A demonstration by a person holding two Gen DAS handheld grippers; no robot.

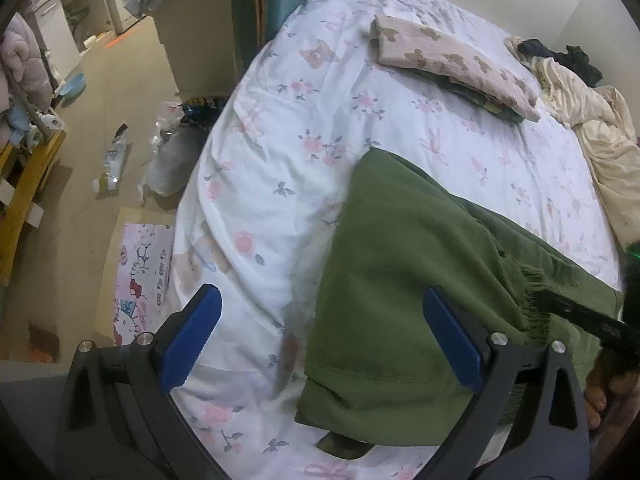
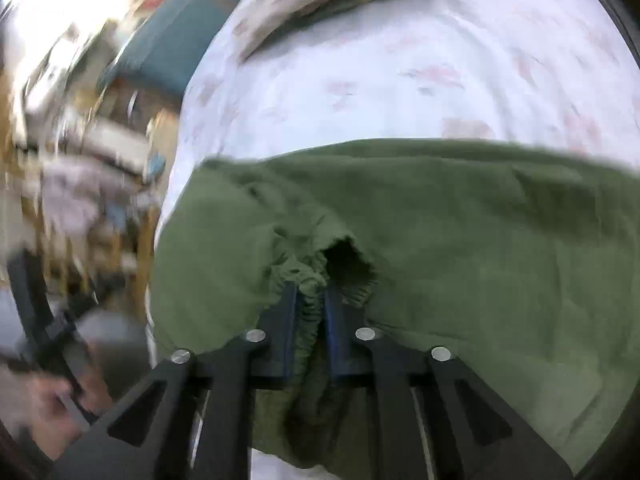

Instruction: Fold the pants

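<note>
Close to the right wrist camera, the right gripper (image 2: pixel 310 292) has its jaws pinching a bunched bit of the green pants (image 2: pixel 460 220), at the stretchy, gathered band. That view is blurry, so small things are hard to see. The left gripper (image 1: pixel 322 328) has its jaws spread wide with nothing between them. Its blue pads (image 1: pixel 192 340) hang over the near edge of the bed (image 1: pixel 280 152), one above the flowery sheet and one above the pants.

The pants lie on the bed by its near edge, with a hemmed end closest to the left gripper. Farther back, near the middle of the bed, sits a folded pink cloth with bears (image 1: pixel 452 60) on top of something dark. A cream blanket (image 1: pixel 592 120) is heaped along the far right edge.
</note>
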